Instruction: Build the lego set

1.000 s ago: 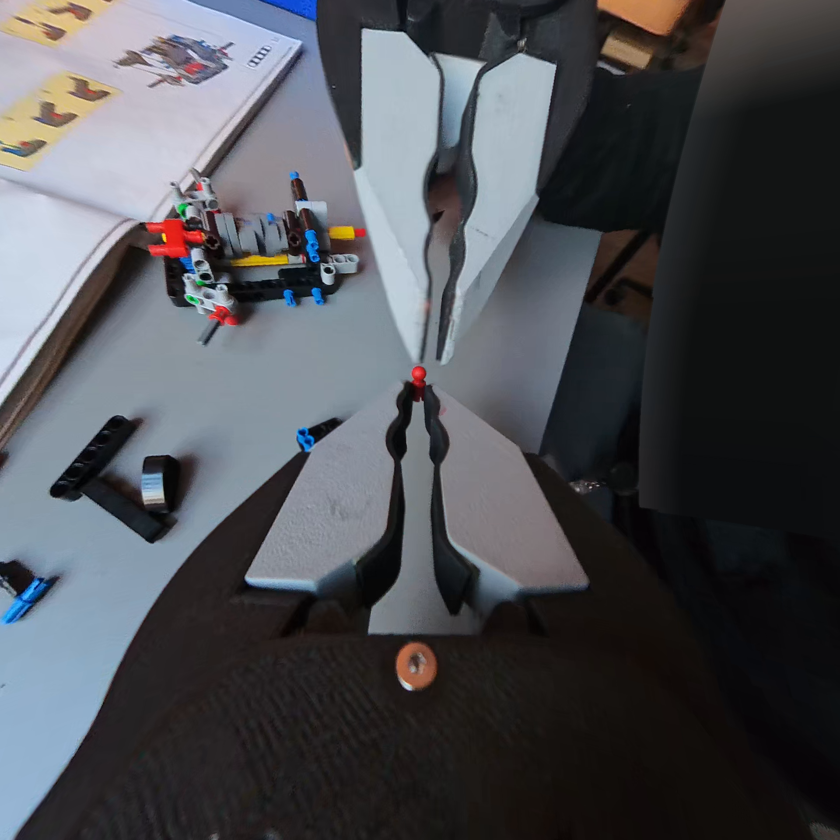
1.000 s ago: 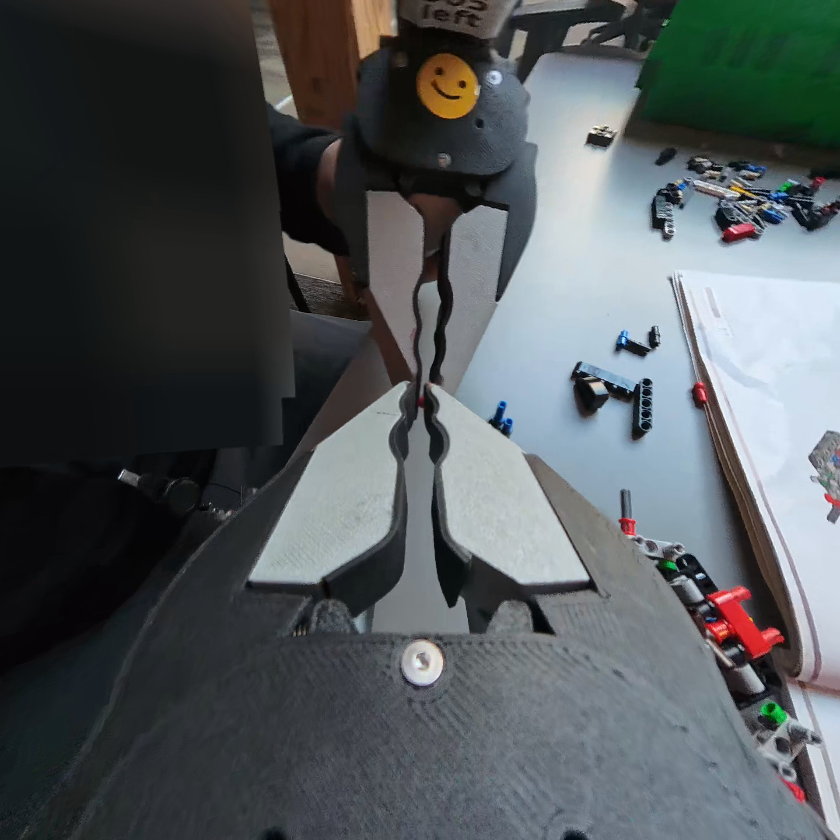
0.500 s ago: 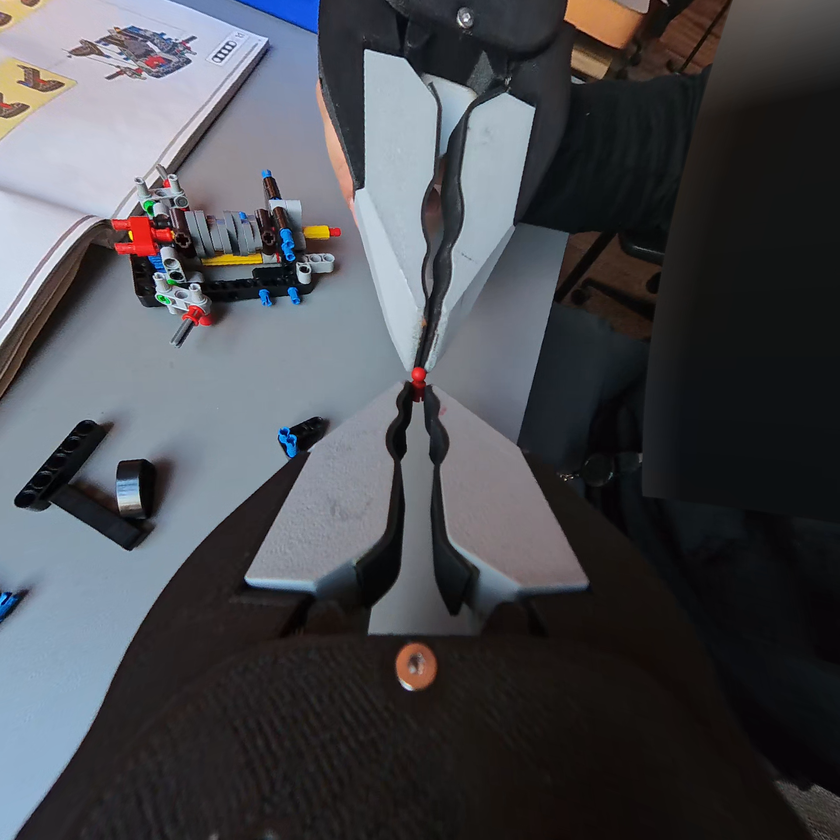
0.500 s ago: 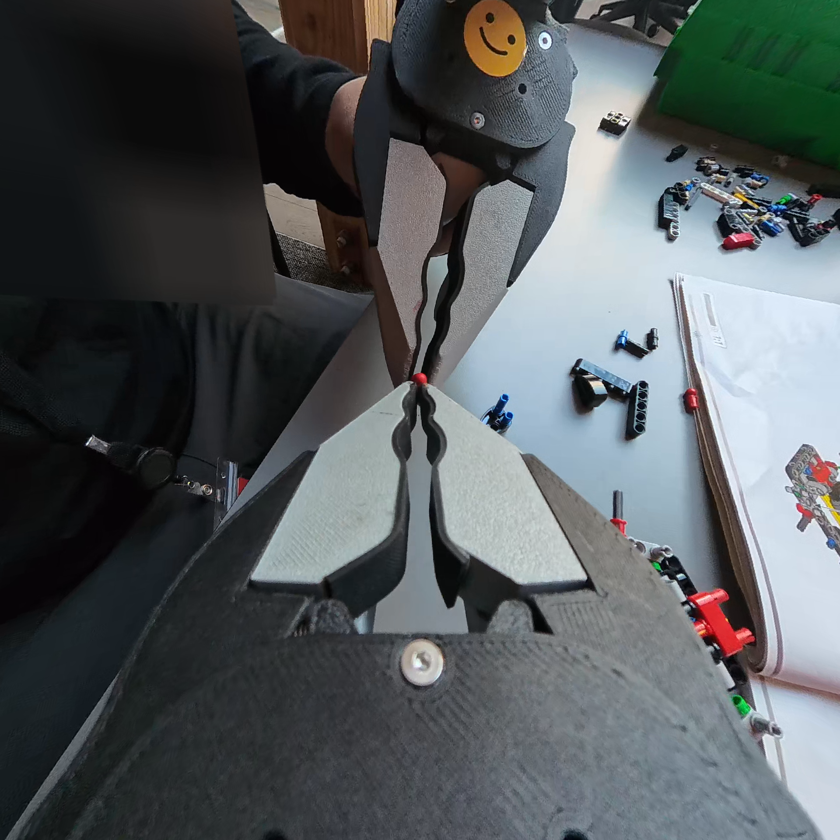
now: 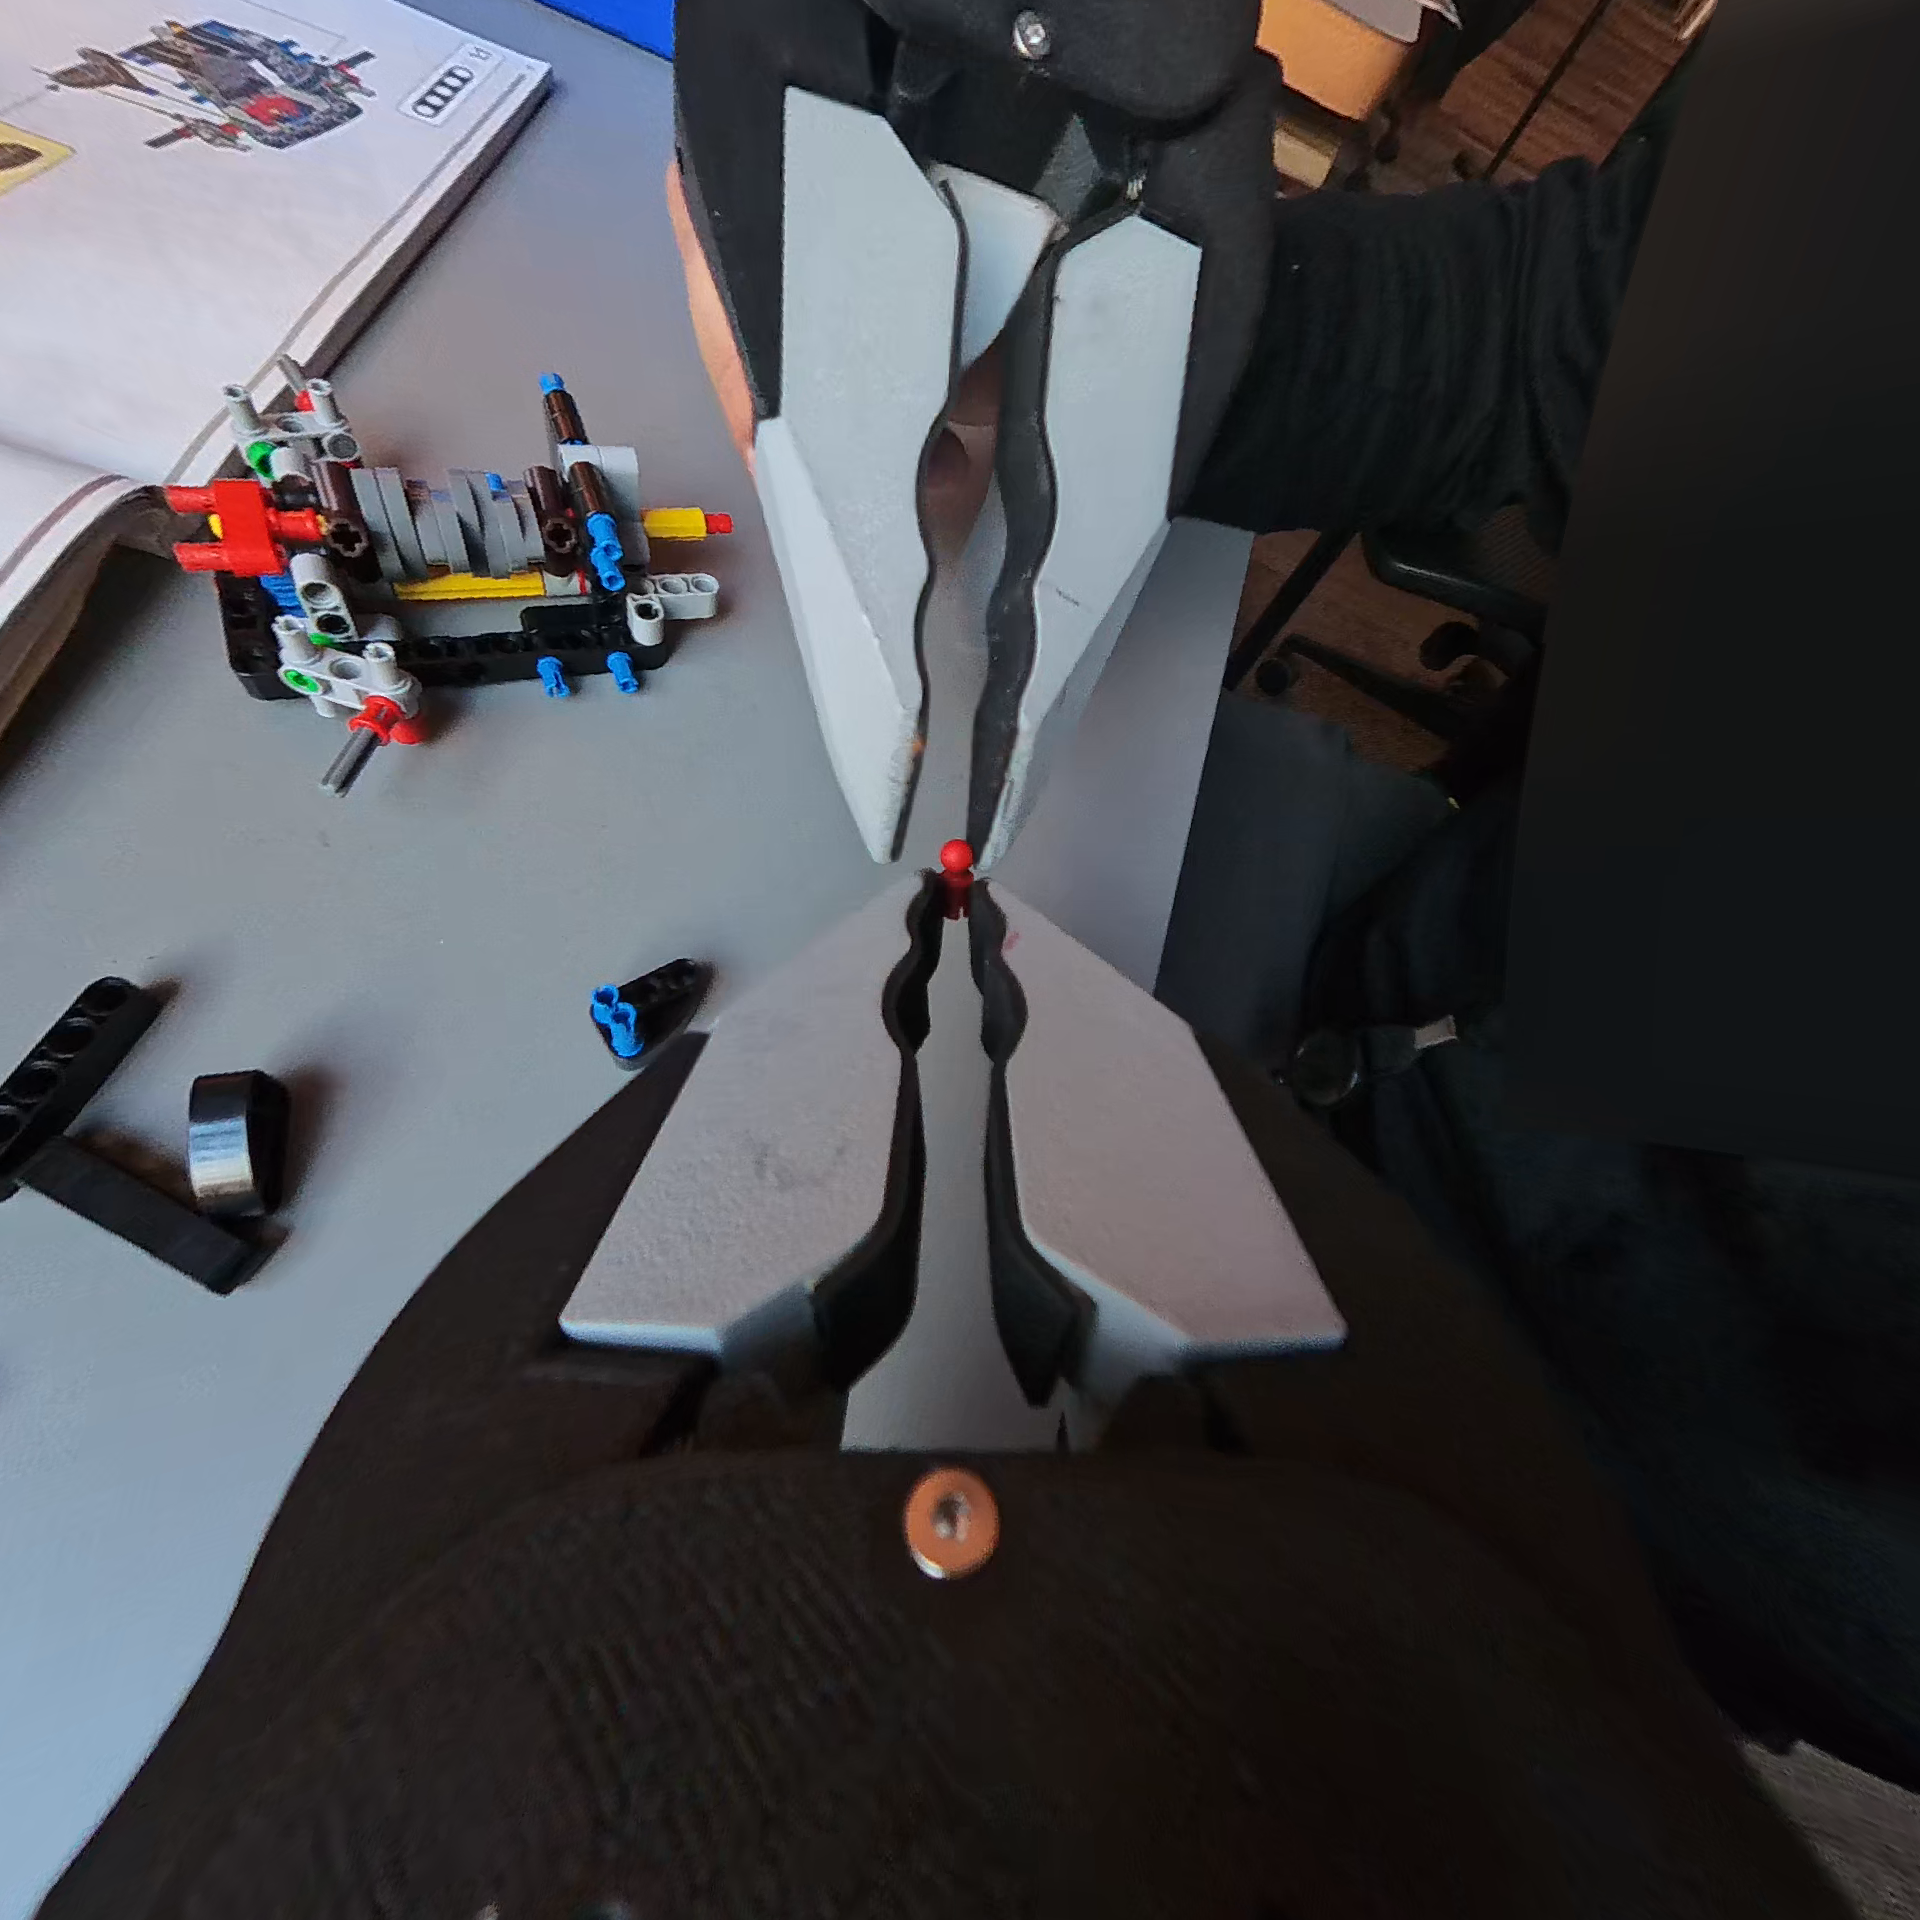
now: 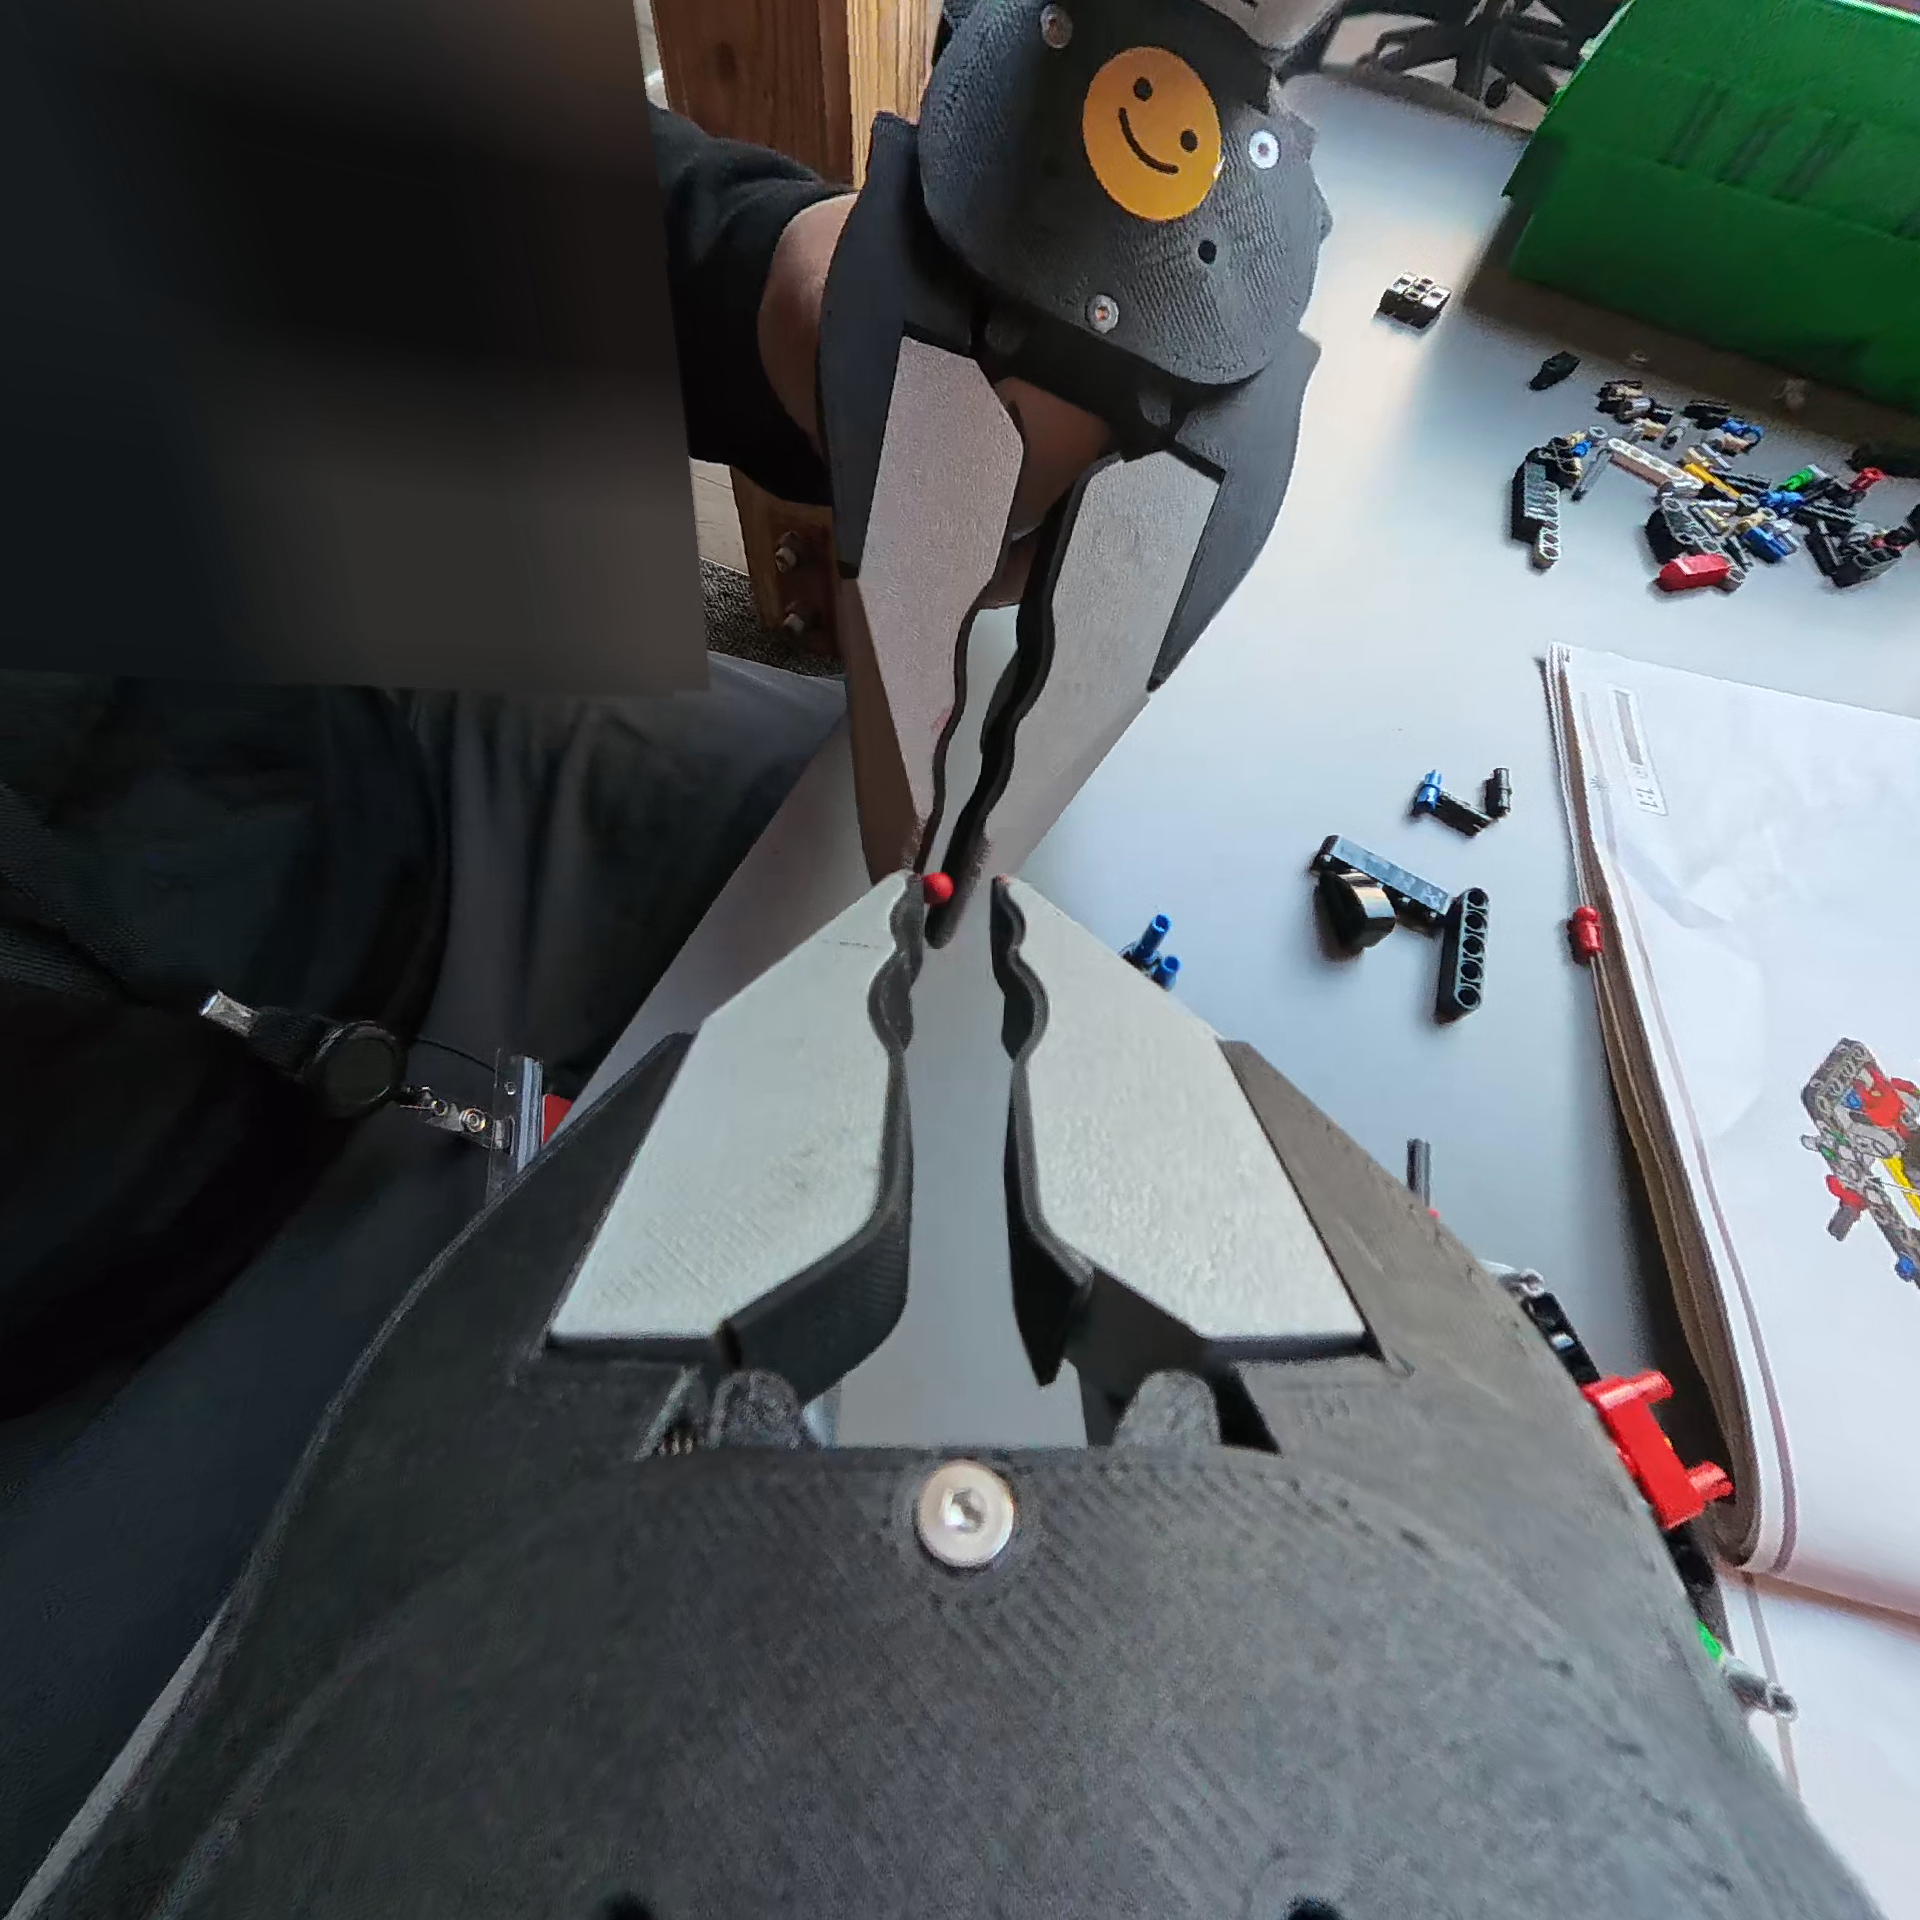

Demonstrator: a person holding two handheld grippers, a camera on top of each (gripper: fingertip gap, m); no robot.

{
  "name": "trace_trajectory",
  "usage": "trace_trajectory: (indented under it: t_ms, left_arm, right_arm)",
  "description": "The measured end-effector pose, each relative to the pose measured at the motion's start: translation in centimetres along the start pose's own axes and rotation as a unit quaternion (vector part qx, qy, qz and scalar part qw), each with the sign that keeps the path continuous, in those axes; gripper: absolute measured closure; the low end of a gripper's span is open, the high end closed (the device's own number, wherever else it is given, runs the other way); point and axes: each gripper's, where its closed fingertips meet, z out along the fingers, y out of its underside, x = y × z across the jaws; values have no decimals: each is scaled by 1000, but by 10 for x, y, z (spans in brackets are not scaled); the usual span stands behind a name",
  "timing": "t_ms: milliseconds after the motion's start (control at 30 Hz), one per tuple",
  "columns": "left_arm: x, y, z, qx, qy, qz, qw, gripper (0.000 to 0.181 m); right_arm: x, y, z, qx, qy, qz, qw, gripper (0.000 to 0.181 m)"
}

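Note:
My left gripper (image 5: 954,902) is shut on a small red pin (image 5: 956,860) with a ball end that sticks out past its tips. It is held in the air over the grey table's (image 5: 499,894) near edge. My right gripper (image 6: 953,891) faces it tip to tip, jaws slightly apart, with the ball (image 6: 937,886) against its left fingertip. The right gripper (image 5: 945,831) comes down from the top of the left wrist view; the left gripper (image 6: 940,868), with a yellow smiley sticker, shows in the right wrist view. The partly built model (image 5: 447,561) stands on the table.
An open instruction booklet (image 5: 208,239) lies behind the model. Loose black beams (image 5: 62,1049), a black ring piece (image 5: 234,1138) and a black piece with blue pins (image 5: 644,1008) lie nearby. A pile of loose parts (image 6: 1714,499) and a green bin (image 6: 1745,187) lie farther off. A person sits at the table edge. Less than 4 cm separates the two grippers' tips.
Half a second ago my right gripper was closed on the pin's ball end. Its jaws have now parted a little. My left gripper still holds the pin.

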Motion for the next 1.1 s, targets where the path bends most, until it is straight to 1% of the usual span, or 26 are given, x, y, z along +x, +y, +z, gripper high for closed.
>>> trace_trajectory:
  t_ms: [67,300,400,500,600,633,667,733,833,933,1000,1067,1100]
  left_arm:
    - [0,2,2,-5,1,2,1000,179]
    - [2,4,3,-8,13,-3,1000,179]
    - [0,6,3,-12,12,-14,1000,179]
    - [-13,6,-11,-12,-29,-3,1000,170]
    - [-41,20,-28,-59,-108,28,992,160]
    - [-51,25,-31,-76,-129,38,988,159]
    - [-57,29,-31,-87,-137,47,986,159]
    - [-65,34,-25,-101,-129,54,985,158]
    - [-66,30,-15,-101,-101,75,987,157]
    - [-65,27,-9,-105,-86,91,987,160]
    - [-64,30,-5,-112,-77,91,986,162]
    - [-62,35,-1,-116,-74,87,987,167]
    - [-61,34,1,-108,-72,84,988,167]
  right_arm:
    - [-5,2,1,-6,-13,-5,1000,179]
    - [-7,3,3,-13,-8,-25,1000,179]
    - [-4,5,5,-25,2,-18,1000,179]
    - [12,7,3,-29,35,30,999,179]
    - [28,16,1,-32,40,120,991,179]
    - [33,20,1,-35,43,144,988,179]
    - [37,22,2,-39,46,162,985,179]
    - [41,23,4,-38,53,189,980,179]
    - [47,25,6,-49,67,213,973,180]
    - [52,30,9,-71,81,220,970,180]
    - [51,34,14,-87,78,224,968,179]
    - [50,39,18,-105,79,221,966,179]
    - [50,42,19,-116,83,216,966,179]
